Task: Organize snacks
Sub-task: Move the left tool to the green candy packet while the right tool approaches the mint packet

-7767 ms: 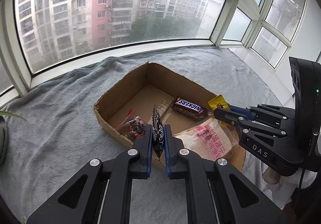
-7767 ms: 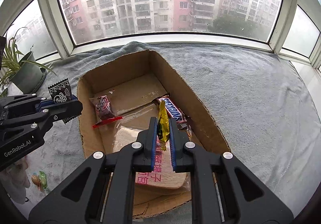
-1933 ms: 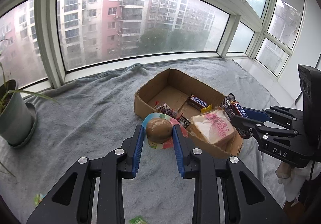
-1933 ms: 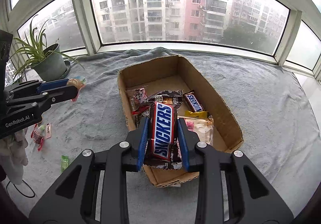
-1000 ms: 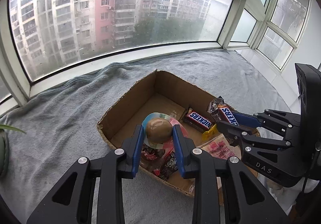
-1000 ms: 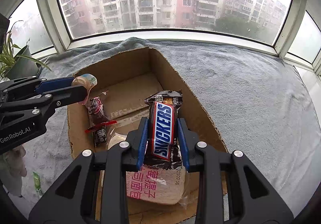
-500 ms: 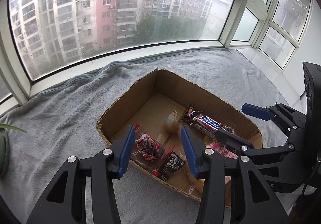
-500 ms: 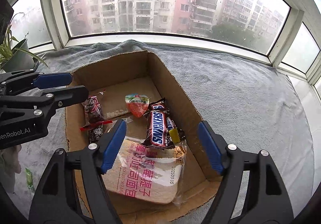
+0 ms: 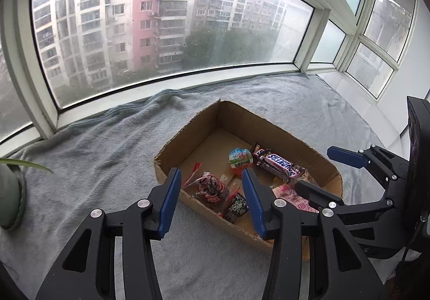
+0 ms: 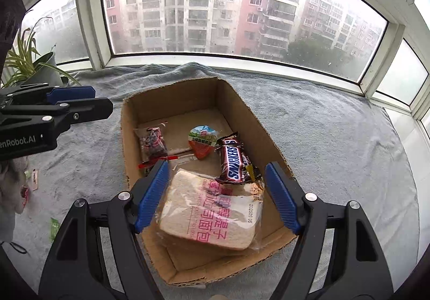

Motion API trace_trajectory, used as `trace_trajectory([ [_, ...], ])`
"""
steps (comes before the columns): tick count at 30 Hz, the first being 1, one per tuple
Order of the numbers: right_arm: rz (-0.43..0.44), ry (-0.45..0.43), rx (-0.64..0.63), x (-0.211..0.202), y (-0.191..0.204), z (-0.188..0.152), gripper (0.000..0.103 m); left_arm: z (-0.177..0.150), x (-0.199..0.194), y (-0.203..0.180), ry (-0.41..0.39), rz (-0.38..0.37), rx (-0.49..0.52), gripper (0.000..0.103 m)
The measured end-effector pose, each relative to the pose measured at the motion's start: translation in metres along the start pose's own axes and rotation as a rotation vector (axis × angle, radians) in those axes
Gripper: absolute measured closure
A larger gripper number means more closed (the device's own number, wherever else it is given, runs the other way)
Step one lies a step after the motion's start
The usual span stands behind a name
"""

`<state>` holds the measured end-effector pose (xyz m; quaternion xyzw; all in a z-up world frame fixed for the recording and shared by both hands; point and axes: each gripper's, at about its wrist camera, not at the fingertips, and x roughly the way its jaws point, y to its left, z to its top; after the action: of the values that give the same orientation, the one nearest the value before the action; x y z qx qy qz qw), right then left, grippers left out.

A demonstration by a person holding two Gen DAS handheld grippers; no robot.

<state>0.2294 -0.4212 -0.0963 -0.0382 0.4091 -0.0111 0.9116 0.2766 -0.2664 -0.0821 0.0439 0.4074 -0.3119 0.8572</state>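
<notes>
Cardboard box point(image 10: 242, 101) sits on the grey blanket point(image 10: 336, 138) by the window, snacks already inside. Both hand-held grippers hover over it empty: left hand-held gripper point(image 9: 211, 199) has just been opening, nothing between the jaws; right hand-held gripper point(image 10: 216, 196) likewise, jaws spread wider, nothing pinched. Count in the box: one bagged bread slice point(image 10: 212, 214) at the near end, two chocolate bars point(image 10: 232, 158) stacked against the right wall, one yellow wrapper point(image 10: 249, 169) poking out beneath them, one jelly cup point(image 10: 202, 141) mid-floor, one clear candy packet with red print point(image 10: 153, 144), one small black packet point(image 9: 236, 205) in the near-left corner. Handling guess: bread is soft and light, film slippery, so take it by the bag edge rather than squeezing the slice. Bars are stiff enough for a pinch across the width. Cup is rigid but rounded and may roll, so grip across the body under the lid. Small packets are thin and crinkly; grab a sealed end. Outside the box, a few small wrappers point(image 10: 53, 227) lie on the blanket at left, exact number hard to tell. Potted plant point(image 10: 29, 63) stands well apart.
</notes>
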Motion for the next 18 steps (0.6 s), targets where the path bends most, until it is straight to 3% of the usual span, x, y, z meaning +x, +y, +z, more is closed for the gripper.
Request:
trace_trajectory([
  [9,0.098,-0.049,-0.059,-0.045,0.043,-0.019,0.026,-0.022,-0.049,0.033,-0.03,0.029,-0.047,0.057],
  [18,0.214,-0.024,-0.138,-0.066,0.097,-0.054,0.028,-0.067,-0.081,0.048,-0.012,0.042,-0.086,0.057],
])
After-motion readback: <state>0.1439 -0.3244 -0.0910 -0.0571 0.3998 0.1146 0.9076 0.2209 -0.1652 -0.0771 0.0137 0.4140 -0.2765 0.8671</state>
